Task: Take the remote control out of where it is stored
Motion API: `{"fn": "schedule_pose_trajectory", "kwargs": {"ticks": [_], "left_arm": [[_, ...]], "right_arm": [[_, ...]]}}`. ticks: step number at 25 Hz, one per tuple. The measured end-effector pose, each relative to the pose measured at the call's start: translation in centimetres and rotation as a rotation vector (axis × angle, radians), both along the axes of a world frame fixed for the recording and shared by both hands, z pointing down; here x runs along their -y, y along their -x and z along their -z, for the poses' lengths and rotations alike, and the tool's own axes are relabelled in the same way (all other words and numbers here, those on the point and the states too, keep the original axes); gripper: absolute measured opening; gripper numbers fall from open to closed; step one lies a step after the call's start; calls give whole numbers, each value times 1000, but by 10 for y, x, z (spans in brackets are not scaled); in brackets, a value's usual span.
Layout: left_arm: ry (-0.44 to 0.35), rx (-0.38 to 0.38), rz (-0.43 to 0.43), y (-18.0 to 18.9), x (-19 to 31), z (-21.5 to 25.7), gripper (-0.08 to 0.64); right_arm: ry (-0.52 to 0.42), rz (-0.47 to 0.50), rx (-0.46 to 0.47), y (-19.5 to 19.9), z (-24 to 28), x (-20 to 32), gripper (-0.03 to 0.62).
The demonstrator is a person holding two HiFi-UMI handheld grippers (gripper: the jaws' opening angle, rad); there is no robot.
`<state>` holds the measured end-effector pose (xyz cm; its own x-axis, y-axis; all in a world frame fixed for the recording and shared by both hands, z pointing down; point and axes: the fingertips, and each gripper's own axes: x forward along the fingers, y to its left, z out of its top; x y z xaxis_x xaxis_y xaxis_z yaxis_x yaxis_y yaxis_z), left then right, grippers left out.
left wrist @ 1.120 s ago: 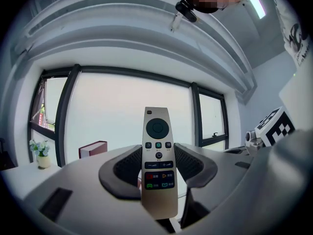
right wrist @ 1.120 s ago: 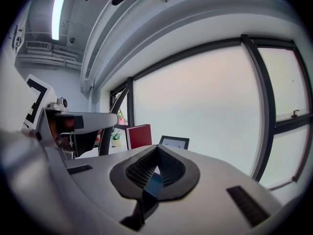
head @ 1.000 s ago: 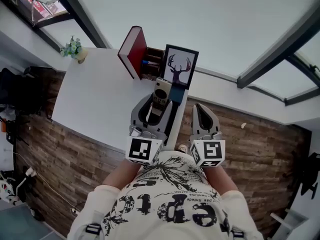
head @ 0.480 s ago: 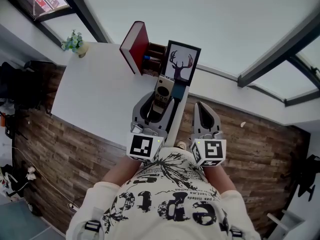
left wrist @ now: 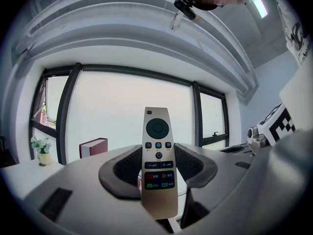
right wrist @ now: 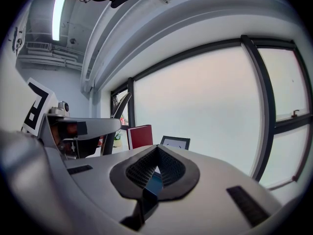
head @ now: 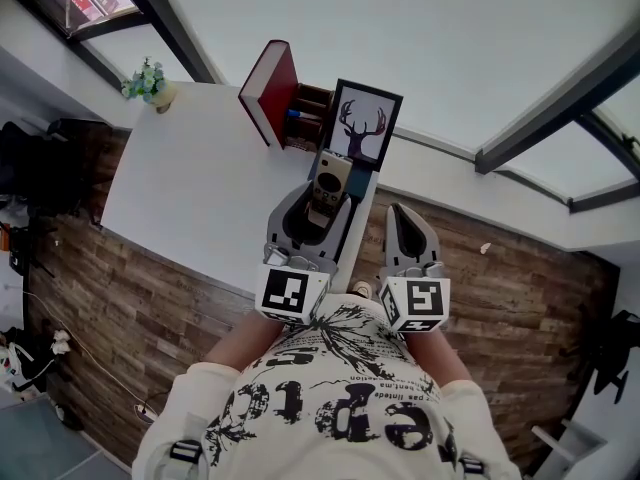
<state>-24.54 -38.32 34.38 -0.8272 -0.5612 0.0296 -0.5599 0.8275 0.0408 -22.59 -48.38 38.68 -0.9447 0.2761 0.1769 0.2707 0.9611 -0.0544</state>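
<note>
Left gripper (head: 322,200) clamps the gold remote control (left wrist: 158,146) upright, apparently already clear of its storage. Right gripper (right wrist: 156,151) is closed and empty. Only setting down remains.

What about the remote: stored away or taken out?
Out. The left gripper holds the remote upright between its jaws, with only window behind it.

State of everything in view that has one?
remote control: clamped in left claw, buttons facing its camera
left claw: shut on the remote control
right claw: shut, empty
red book: closed, standing on the table
deer picture: upright
potted plant: upright at table corner
</note>
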Motion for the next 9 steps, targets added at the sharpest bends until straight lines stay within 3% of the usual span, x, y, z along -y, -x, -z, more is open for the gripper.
{"fn": "schedule_pose_trajectory", "kwargs": {"ticks": [9], "left_arm": [[-3,-17,2,7,0,-4,218]], "right_arm": [[-7,12,-15,5,-4,0,2]]}}
